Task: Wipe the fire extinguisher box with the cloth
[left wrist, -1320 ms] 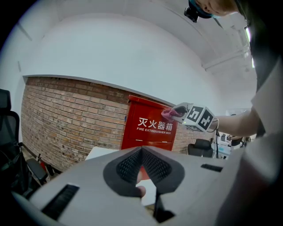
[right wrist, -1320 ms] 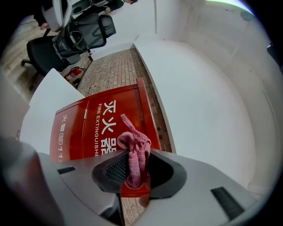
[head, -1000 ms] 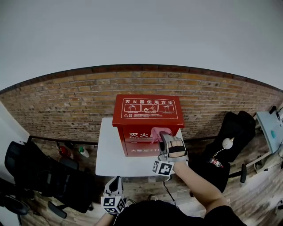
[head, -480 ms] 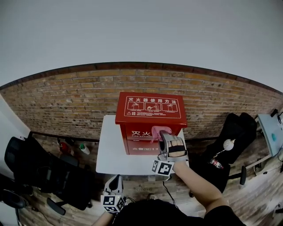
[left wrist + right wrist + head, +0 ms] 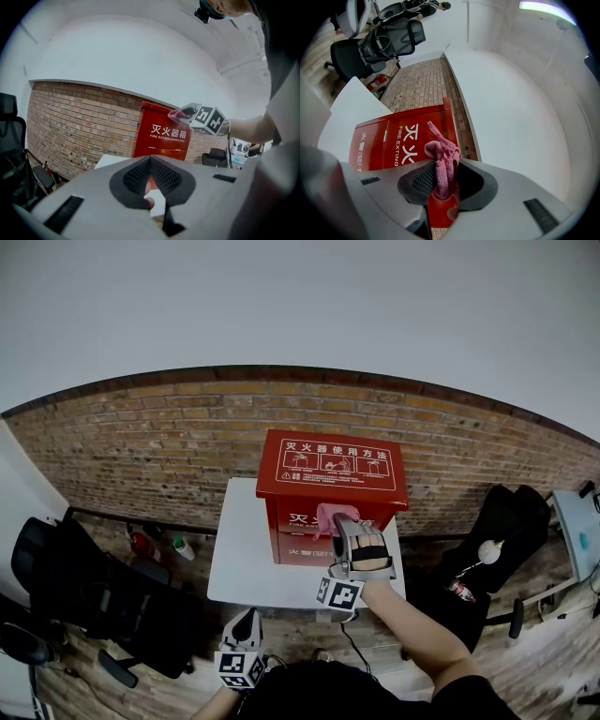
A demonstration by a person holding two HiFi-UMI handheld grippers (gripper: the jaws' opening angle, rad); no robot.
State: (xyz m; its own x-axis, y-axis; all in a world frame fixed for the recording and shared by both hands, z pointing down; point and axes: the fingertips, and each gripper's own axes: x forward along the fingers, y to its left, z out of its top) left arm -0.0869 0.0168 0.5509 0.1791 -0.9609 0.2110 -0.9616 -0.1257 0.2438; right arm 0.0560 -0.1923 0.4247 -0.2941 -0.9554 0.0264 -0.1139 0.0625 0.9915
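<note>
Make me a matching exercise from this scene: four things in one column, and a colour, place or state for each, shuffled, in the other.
Column one
1. cloth
2. fire extinguisher box
3. left gripper
4. table

Column two
A. white, with the box standing on it
B. pink, clamped in the right gripper against the box's front
C. red, with white lettering
D. held low, short of the table, jaws together on nothing

Pairs: 1-B, 2-C, 3-D, 4-A
</note>
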